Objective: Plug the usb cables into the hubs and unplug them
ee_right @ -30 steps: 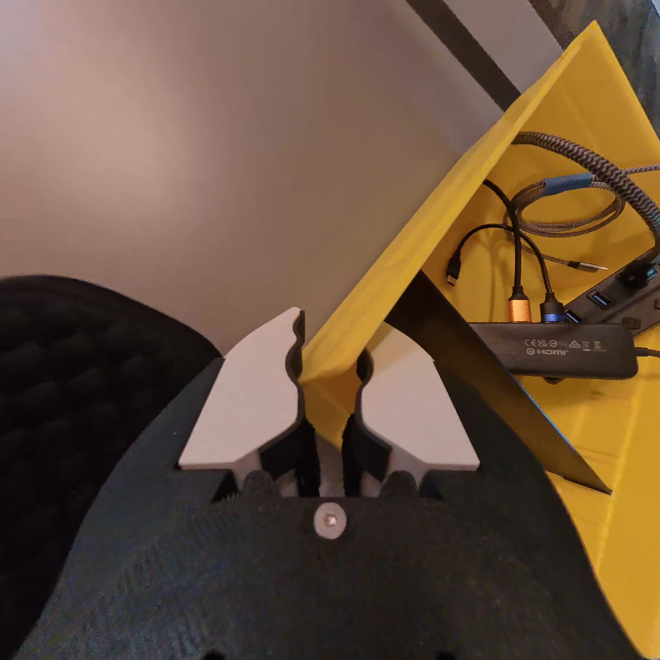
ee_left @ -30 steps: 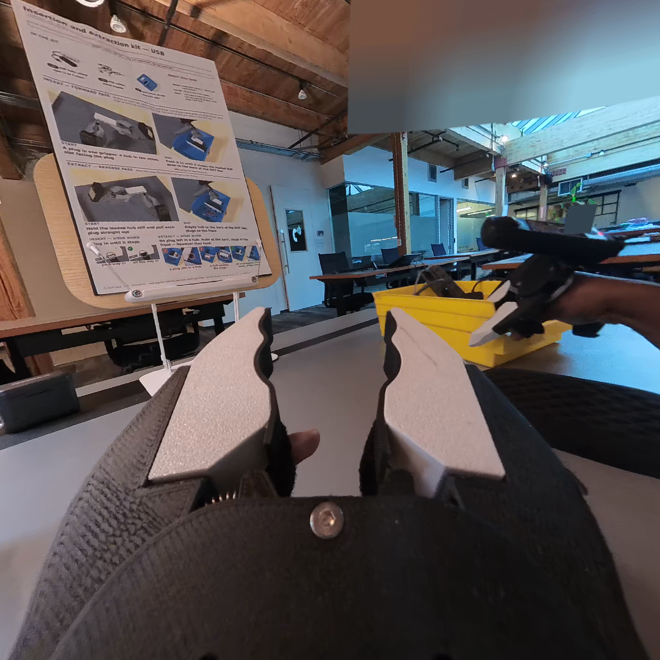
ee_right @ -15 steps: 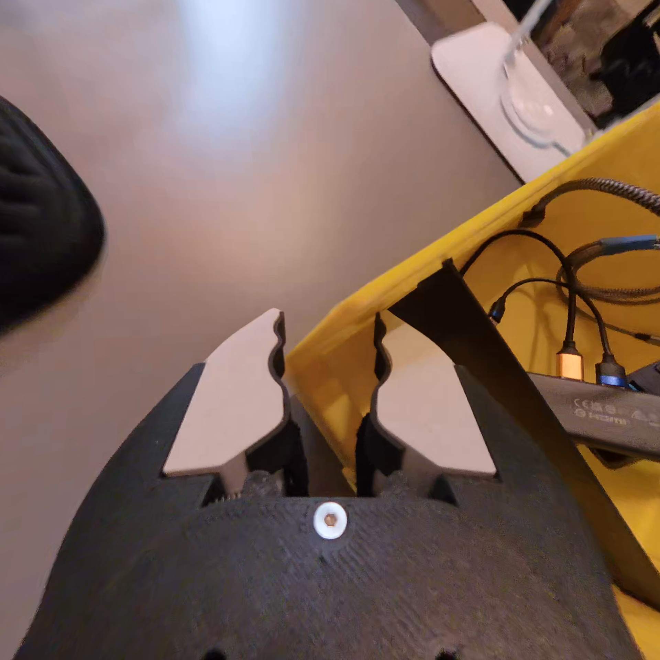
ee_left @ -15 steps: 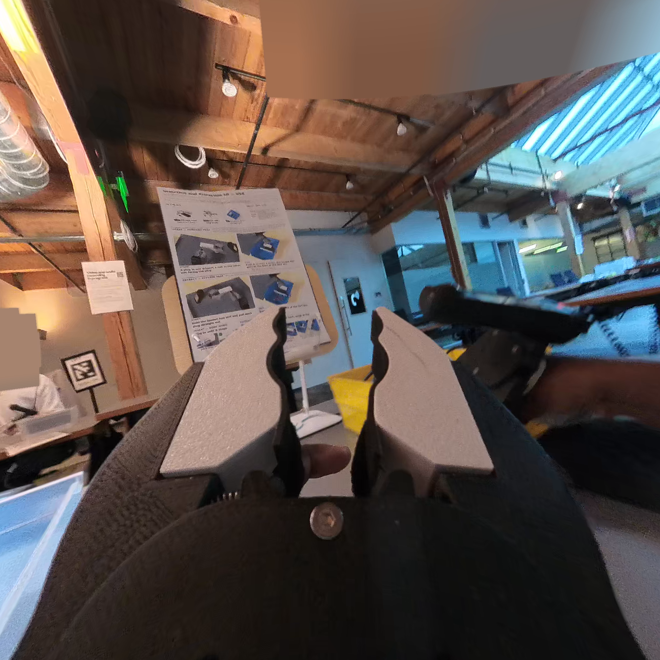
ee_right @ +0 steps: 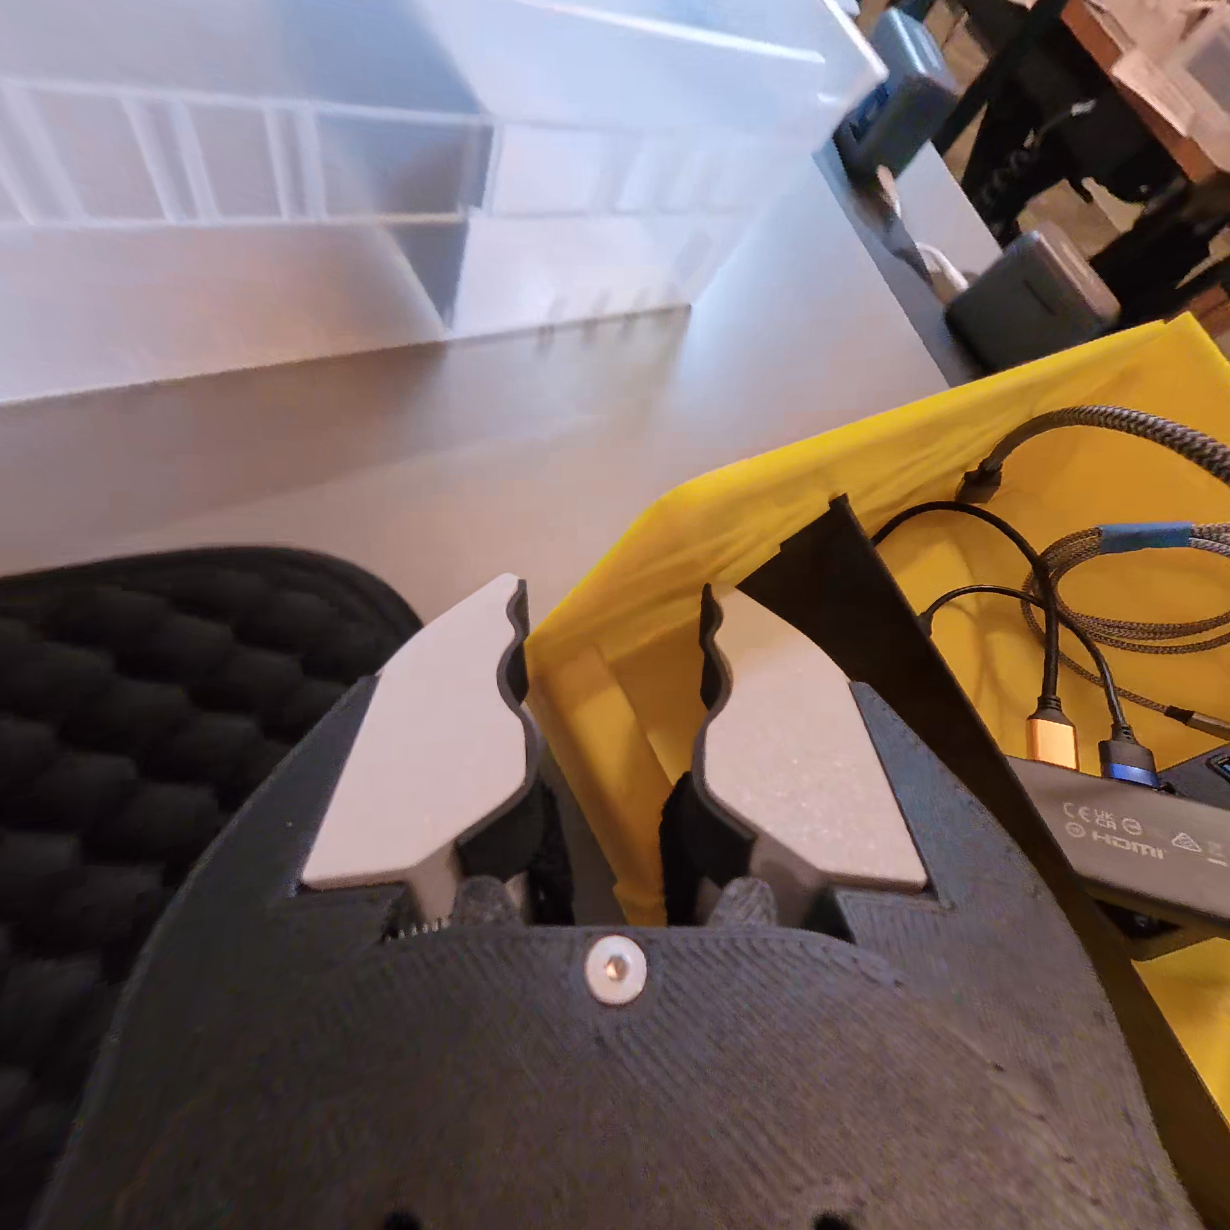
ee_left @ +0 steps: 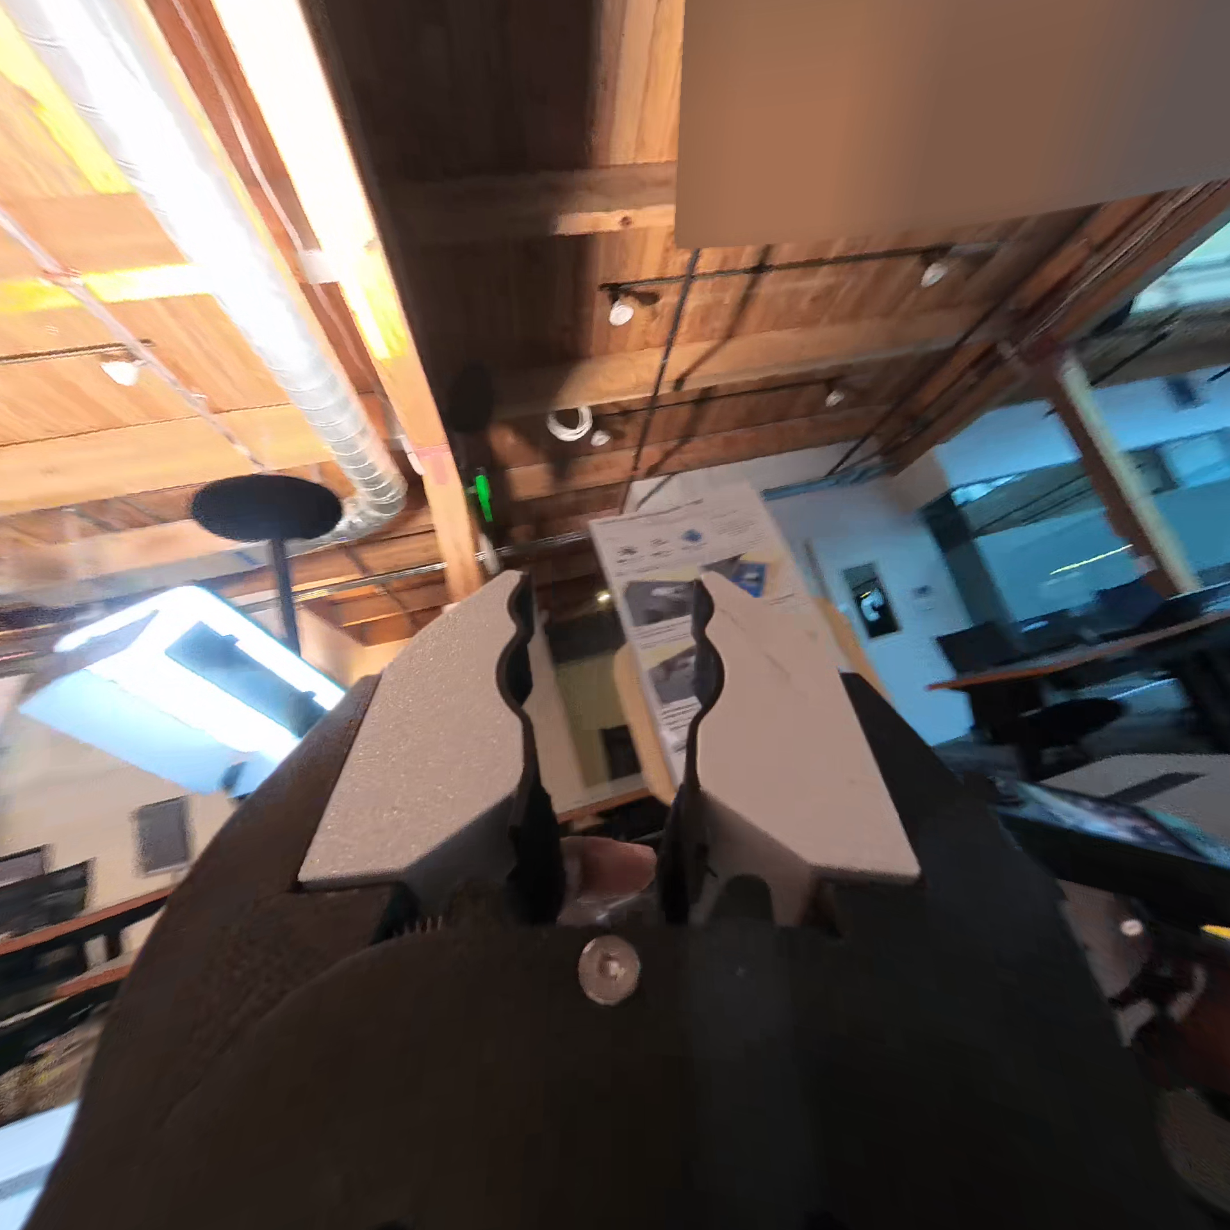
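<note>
Right gripper (ee_right: 615, 619) jaws apart, straddling the yellow bin (ee_right: 752, 506) wall. Left gripper (ee_left: 609, 599) apart too, empty, aimed at the ceiling (ee_left: 219, 373). Hub (ee_right: 1145, 858) in the bin has two cables (ee_right: 1045, 632) plugged in.

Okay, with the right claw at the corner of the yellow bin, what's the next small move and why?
Probably shift the right claw rightward over the black divider toward the dark hub. It is open and straddles the yellow bin wall, holding nothing, while the orange plug and blue plug sit in that hub.
</note>
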Demonstrator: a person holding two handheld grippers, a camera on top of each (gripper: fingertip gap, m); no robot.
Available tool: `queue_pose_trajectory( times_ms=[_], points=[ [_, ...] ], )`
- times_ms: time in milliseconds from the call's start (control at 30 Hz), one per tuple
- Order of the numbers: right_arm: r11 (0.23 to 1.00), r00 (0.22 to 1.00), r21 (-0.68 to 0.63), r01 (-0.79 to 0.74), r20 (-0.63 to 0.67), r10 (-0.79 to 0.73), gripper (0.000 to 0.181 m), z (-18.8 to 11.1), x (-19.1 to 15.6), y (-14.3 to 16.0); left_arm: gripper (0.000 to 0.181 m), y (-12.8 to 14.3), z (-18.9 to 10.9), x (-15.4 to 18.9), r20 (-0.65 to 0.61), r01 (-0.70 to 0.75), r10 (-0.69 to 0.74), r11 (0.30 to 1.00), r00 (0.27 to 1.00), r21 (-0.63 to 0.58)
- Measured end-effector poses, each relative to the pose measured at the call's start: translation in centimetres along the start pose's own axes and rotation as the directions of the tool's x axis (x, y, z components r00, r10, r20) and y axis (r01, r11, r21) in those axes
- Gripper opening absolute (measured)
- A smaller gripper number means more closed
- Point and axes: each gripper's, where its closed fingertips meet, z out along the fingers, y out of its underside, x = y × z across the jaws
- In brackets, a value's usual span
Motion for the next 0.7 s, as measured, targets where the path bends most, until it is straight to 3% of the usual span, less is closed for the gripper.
queue_pose_trajectory(
  times_ms=[133,200,300,400,500,600,700],
  points=[
    [0.996,0.998,0.056,0.064,0.008,-0.065,0.049,2.2,-0.9,-2.3,0.046,0.8,-2.0,-5.6,0.108,-0.076,0.092,0.987,0.990,-0.138],
    [0.989,0.995,0.109,0.101,-0.008,-0.101,0.049,2.6,-1.4,-3.5,0.046,2.5,-3.4,-8.2,0.136,-0.113,0.156,0.953,0.978,-0.281],
    [0.952,0.987,0.260,0.159,-0.064,-0.147,0.049,1.0,-2.2,-5.8,0.054,6.7,-6.6,-11.8,0.134,-0.140,0.253,0.822,0.958,-0.552],
    [0.873,0.987,0.464,0.149,-0.118,-0.106,0.050,-2.5,-2.7,-8.8,0.066,11.3,-10.6,-13.7,0.108,-0.051,0.192,0.672,0.976,-0.739],
    [0.755,1.000,0.656,-0.002,-0.020,0.020,0.054,-5.8,-4.1,-11.2,0.078,14.9,-13.9,-15.0,0.166,0.071,0.110,0.586,0.980,-0.807],
    [0.665,0.989,0.732,-0.148,0.128,0.080,0.078,-6.7,-6.6,-12.3,0.088,17.1,-15.6,-16.4,0.228,0.112,0.133,0.576,0.964,-0.810],
    [0.722,0.990,0.683,-0.109,0.139,0.018,0.093,-5.2,-9.2,-12.3,0.093,18.8,-15.8,-15.8,0.253,0.175,0.049,0.594,0.966,-0.785]
  ],
)
